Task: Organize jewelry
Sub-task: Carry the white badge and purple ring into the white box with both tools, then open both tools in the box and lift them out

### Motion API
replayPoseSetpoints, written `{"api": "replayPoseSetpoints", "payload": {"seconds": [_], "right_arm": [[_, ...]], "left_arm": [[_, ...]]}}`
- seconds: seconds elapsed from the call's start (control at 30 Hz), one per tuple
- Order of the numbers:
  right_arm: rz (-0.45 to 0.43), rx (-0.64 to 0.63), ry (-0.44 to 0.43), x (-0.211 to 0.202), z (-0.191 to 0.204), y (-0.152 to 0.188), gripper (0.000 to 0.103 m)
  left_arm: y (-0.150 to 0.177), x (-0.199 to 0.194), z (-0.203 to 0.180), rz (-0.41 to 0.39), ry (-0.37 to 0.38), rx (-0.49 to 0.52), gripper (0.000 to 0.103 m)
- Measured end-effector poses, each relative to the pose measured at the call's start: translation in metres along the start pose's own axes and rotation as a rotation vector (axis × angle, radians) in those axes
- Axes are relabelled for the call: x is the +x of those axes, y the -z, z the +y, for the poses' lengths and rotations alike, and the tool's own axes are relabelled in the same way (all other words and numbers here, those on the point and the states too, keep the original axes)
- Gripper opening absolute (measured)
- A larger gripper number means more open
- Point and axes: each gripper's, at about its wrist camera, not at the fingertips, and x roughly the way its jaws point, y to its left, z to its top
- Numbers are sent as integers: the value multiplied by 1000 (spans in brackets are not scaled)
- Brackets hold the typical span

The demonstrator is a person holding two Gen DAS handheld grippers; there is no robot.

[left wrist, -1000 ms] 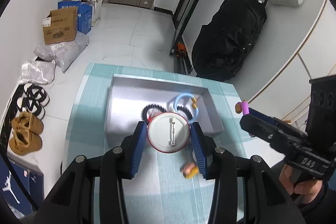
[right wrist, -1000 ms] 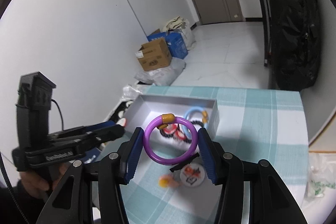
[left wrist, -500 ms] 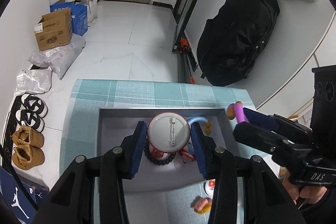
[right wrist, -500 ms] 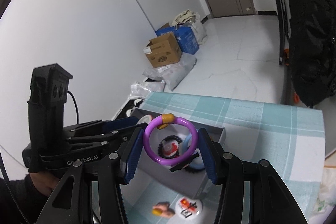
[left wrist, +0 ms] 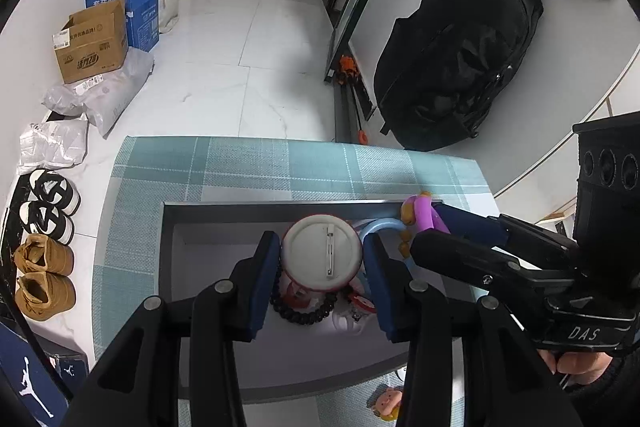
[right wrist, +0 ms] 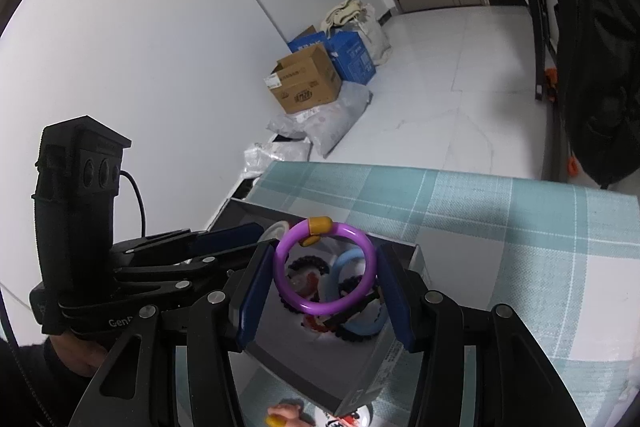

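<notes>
Left claw (left wrist: 321, 259) and right claw (right wrist: 325, 275) each clamped closed, side by side.

home | shoes (left wrist: 44, 259), cardboard box (left wrist: 93, 45), backpack (left wrist: 460, 75) (hallway floor)

A glossy purple plastic ring (right wrist: 325, 268) and a smooth white badge (left wrist: 322, 252) with a metal pin sit above a matt grey tray (left wrist: 208, 207) on a woven checked cloth (left wrist: 256, 163).
</notes>
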Motion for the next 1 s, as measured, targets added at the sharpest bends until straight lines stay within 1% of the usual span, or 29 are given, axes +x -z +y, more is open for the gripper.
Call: {"api": "replayPoseSetpoints", "payload": {"seconds": [0.07, 0.1, 0.17, 0.23, 0.27, 0.33, 0.4, 0.43, 0.47, 0.5, 0.53, 0.6, 0.73, 0.8, 0.83, 1.0], "right_arm": [[0, 2, -2, 1, 1, 0, 53], [4, 2, -2, 2, 2, -1, 53], [0, 6, -4, 1, 3, -1, 53], [-9, 2, -9, -3, 5, 0, 54], [-14, -4, -7, -5, 6, 0, 56], [-31, -2, -14, -9, 6, 1, 70], [-43, 11, -30, -13, 4, 2, 75], [-49, 16, -38, -15, 4, 2, 75], [-59, 16, -41, -19, 4, 2, 75], [-66, 16, -38, -21, 3, 3, 75], [-84, 17, -31, -26, 3, 3, 75], [-112, 23, -25, -34, 3, 5, 75], [-161, 52, -23, -52, 2, 12, 80], [-183, 45, -12, -59, 6, 15, 82], [-194, 40, -6, -63, 8, 17, 85], [-226, 10, 40, -76, 21, 26, 91]], "left_arm": [[0, 2, 3, 9, -21, -18, 37], [-1, 2, 5, 11, -18, -27, 38], [-2, 2, 7, 10, 15, -47, 38], [-2, 1, 7, 5, 25, -52, 38], [-1, 1, 7, 7, 25, -49, 38], [-1, 1, 6, 19, 24, -41, 39], [1, 2, 5, 22, 27, -43, 41], [1, 1, 5, 22, 32, -43, 43], [2, 1, 5, 21, 36, -42, 50], [3, -1, 5, 15, 43, -41, 58], [4, -2, 5, 7, 47, -41, 60], [6, -9, 6, -24, 40, -46, 61], [13, -26, 6, -93, 23, -58, 61], [17, -35, 4, -123, 8, -60, 61], [19, -39, 3, -135, 3, -57, 61], [29, -50, -7, -159, -45, -50, 61]]}}
